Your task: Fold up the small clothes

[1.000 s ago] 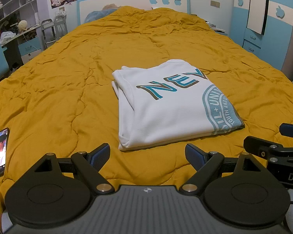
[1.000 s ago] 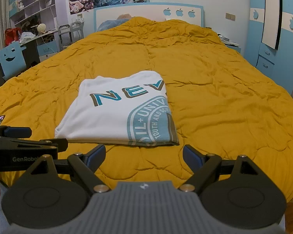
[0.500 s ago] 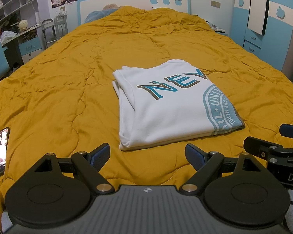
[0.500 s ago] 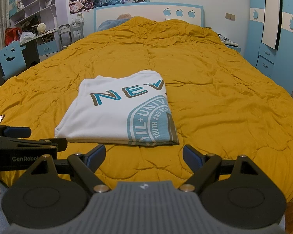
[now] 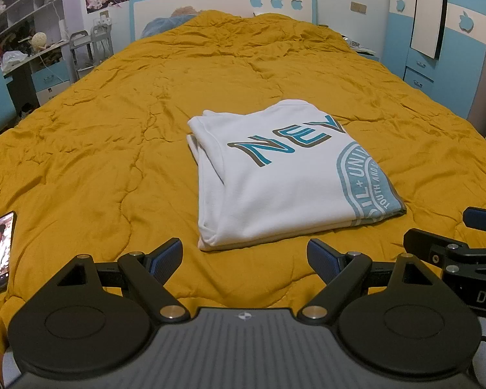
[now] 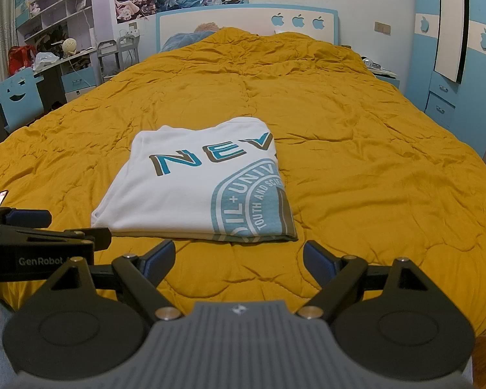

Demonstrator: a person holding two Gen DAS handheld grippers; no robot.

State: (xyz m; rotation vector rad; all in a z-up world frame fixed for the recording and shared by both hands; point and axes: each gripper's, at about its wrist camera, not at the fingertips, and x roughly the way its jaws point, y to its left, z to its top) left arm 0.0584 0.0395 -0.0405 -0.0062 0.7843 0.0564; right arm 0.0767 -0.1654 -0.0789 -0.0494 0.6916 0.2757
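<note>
While the white T-shirt [image 5: 285, 178] lies folded on the yellow quilt [image 5: 113, 149], both grippers, left [image 5: 244, 256] and right [image 6: 238, 254], hover short of it, fingers apart, empty. Fold looks finished; next likely 1 more half-fold or set aside.

each gripper, left gripper [image 5: 244, 256] and right gripper [image 6: 238, 256], is built from black linkage arms with silver pivot screws, blue finger pads [image 5: 165, 256], round black discs and a ribbed grey housing; "GenRobot" is printed in white.
</note>
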